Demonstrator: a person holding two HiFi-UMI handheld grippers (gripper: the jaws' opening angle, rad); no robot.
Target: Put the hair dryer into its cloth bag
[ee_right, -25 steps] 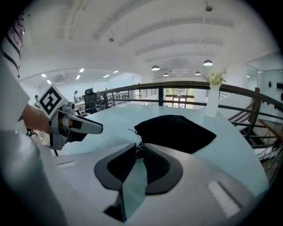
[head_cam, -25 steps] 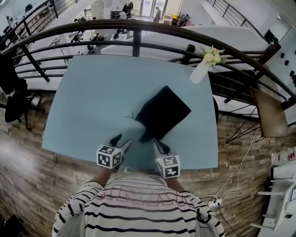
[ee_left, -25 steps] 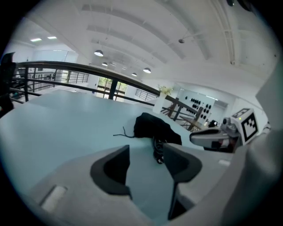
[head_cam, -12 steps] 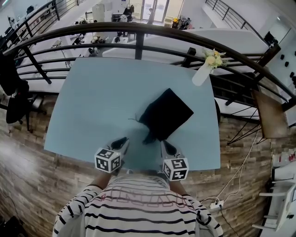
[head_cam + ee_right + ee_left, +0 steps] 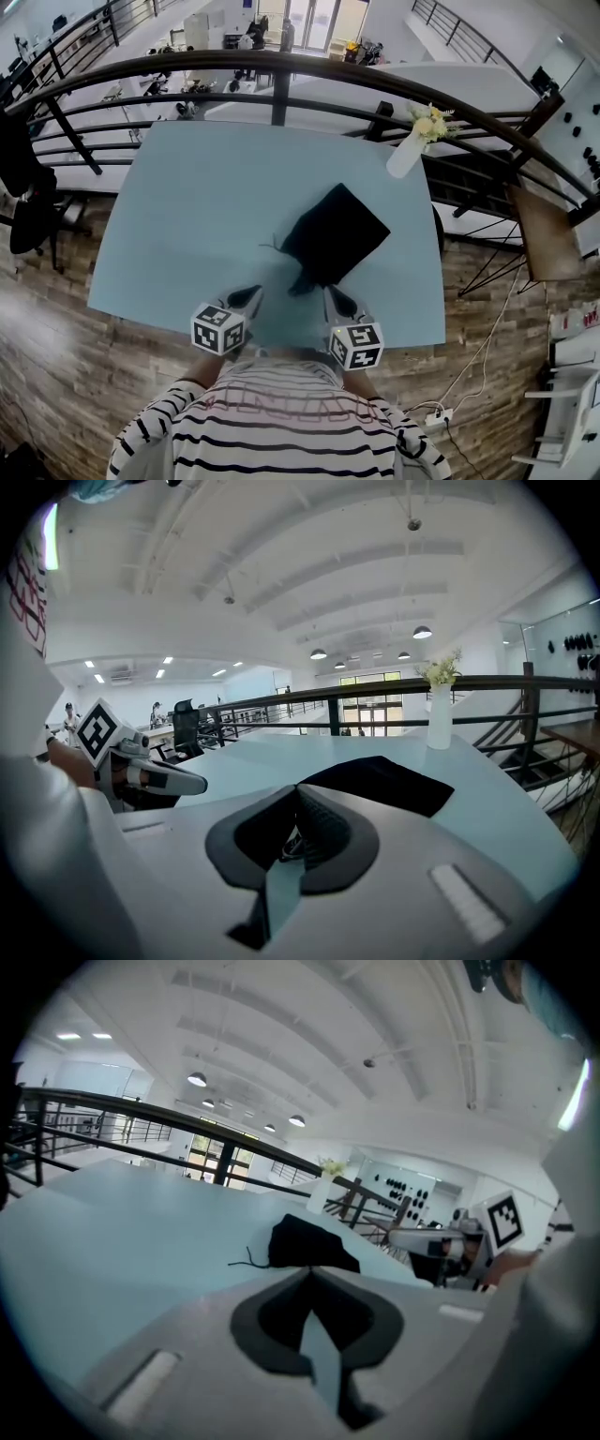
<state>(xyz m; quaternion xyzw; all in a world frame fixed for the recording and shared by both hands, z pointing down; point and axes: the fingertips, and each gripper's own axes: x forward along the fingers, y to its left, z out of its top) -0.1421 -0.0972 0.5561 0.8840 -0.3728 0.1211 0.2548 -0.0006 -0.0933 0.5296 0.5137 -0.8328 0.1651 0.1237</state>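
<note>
black cloth bag (image 5: 333, 232) lies flat on pale blue table (image 5: 187, 206), right of centre, narrow neck toward the person, drawstring (image 5: 272, 247) trailing left; left gripper (image 5: 251, 294) jaws just closed, pads together, nothing between; right gripper (image 5: 330, 292) likewise pinched together; both near the neck, not touching it

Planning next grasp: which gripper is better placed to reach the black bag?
Right, likely. The right gripper sits just short of the near end of the black cloth bag; the left gripper is farther off to the side. Both are shut with nothing held, the left having just closed.
</note>
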